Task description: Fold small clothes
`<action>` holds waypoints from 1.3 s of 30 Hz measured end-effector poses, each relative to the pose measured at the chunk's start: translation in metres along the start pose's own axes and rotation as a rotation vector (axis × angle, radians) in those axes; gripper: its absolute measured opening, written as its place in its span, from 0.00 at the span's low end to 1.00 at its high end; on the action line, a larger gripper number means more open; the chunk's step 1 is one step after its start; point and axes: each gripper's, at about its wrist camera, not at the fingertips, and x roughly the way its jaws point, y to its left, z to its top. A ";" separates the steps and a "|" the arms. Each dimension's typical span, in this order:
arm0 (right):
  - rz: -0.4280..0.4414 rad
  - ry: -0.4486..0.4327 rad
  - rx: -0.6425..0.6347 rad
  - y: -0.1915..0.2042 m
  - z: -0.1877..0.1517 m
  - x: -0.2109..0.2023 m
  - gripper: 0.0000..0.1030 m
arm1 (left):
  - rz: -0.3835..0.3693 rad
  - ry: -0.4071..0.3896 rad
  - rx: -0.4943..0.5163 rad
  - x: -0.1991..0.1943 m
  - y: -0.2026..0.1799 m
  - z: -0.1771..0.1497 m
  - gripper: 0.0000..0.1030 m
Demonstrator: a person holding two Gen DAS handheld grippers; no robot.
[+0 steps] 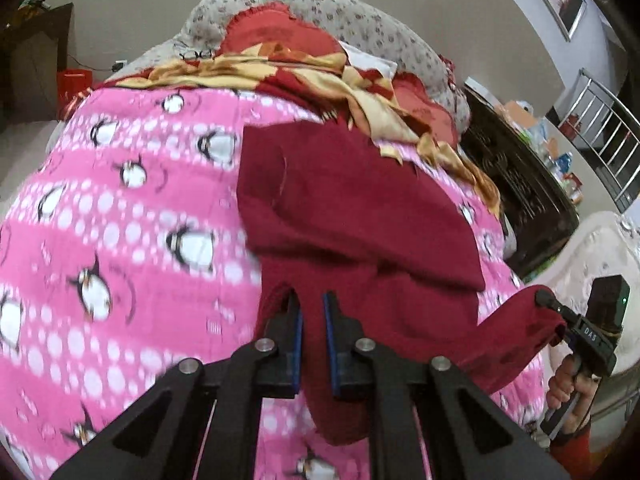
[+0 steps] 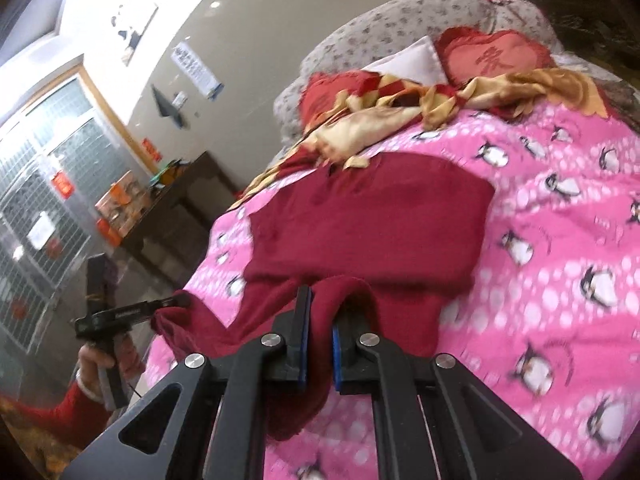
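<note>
Lying on the bed: one dark red garment (image 1: 360, 216), one pink penguin blanket (image 1: 120, 208), one red-and-gold cloth (image 2: 400, 100), two red heart cushions (image 2: 492, 60). Showing: two tools (image 1: 312, 304).

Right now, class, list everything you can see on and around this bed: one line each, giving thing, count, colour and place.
garment: one, dark red, on the bedspread, near edge lifted
bedspread: one, pink with penguins, covering the bed
blanket: one, red and gold, crumpled behind the garment
heart cushions: two, red, at the bedhead
pillows: grey patterned, behind the cushions
dark cabinet: one, beside the bed
left tongs: black, shut on the garment
right tongs: black, shut on the garment
</note>
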 end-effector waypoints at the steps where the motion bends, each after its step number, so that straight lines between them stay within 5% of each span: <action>1: -0.007 -0.006 0.011 -0.003 0.005 0.004 0.19 | 0.007 -0.008 0.003 0.004 -0.001 0.007 0.09; 16: -0.083 -0.044 0.089 -0.044 0.075 0.053 0.19 | 0.064 -0.065 0.000 0.062 -0.016 0.085 0.09; 26: -0.151 0.026 0.184 -0.092 0.108 0.112 0.20 | 0.094 -0.022 -0.057 0.128 0.000 0.134 0.11; 32: -0.048 0.052 0.239 -0.112 0.121 0.122 0.36 | 0.018 0.009 -0.129 0.147 0.019 0.151 0.17; 36: -0.058 0.024 0.193 -0.105 0.119 0.106 0.48 | 0.005 0.000 -0.099 0.148 0.017 0.153 0.22; 39: -0.093 -0.048 0.216 -0.111 0.124 0.088 0.56 | -0.011 -0.002 -0.109 0.149 0.015 0.154 0.44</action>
